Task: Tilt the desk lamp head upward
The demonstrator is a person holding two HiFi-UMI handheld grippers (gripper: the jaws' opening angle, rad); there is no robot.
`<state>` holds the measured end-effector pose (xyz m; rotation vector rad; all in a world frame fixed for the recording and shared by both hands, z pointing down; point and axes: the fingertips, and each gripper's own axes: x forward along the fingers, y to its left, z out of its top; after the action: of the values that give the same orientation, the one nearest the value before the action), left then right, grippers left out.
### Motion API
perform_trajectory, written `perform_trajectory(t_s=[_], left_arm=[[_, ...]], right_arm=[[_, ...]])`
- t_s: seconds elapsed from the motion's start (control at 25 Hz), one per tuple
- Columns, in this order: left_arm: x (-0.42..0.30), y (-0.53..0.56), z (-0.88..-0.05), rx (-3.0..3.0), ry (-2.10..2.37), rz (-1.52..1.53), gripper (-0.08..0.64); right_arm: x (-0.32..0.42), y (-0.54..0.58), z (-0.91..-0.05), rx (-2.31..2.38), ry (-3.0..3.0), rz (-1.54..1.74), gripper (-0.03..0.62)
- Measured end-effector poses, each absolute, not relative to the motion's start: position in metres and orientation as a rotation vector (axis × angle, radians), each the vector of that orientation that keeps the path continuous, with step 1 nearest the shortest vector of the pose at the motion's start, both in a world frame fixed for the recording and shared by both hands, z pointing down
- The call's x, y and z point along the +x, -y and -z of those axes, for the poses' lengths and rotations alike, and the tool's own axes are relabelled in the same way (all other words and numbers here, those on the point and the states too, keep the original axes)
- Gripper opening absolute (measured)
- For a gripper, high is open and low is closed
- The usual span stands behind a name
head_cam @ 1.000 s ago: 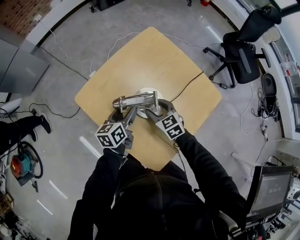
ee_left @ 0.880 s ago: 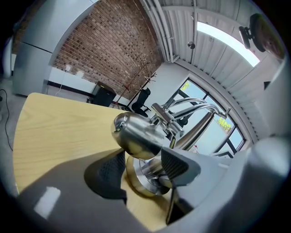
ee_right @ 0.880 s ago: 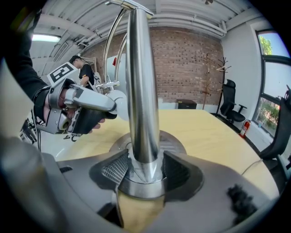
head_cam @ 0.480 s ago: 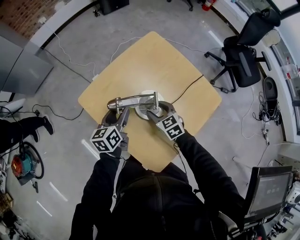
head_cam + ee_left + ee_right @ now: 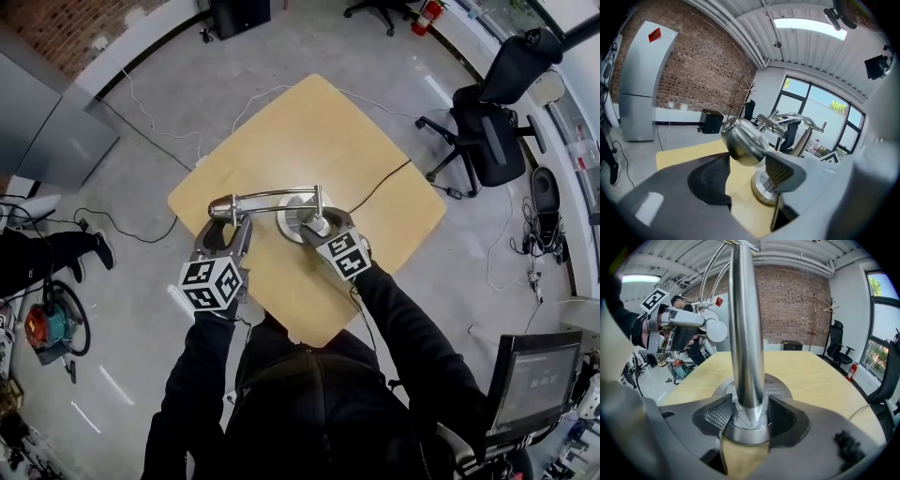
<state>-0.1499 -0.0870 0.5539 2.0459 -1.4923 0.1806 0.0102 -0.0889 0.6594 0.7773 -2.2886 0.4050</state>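
Here the lamp head [image 5: 743, 143] is seen between the jaws of the left gripper [image 5: 747, 171], which have just been closing. The head appears to be pinched by both mesh pads, though the left contact is partly hidden. It is held above the wooden table [image 5: 309, 131], out to the left of the round base [image 5: 289, 214]. The lamp arm [image 5: 277, 195] is laid roughly level, its long axis running from the post top leftward to the head. The post [image 5: 745, 333] is clamped just above the base by the right gripper [image 5: 747, 416].
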Motion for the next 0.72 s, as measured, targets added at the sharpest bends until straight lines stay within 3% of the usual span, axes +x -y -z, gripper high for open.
perform_trajectory(t_s=[0.72], left_arm=[[-0.169,0.089,-0.458,2.275,1.801,-0.377,0.245]], right_arm=[[0.011,0.092,-0.668,0.773,2.281,-0.405,0.252]])
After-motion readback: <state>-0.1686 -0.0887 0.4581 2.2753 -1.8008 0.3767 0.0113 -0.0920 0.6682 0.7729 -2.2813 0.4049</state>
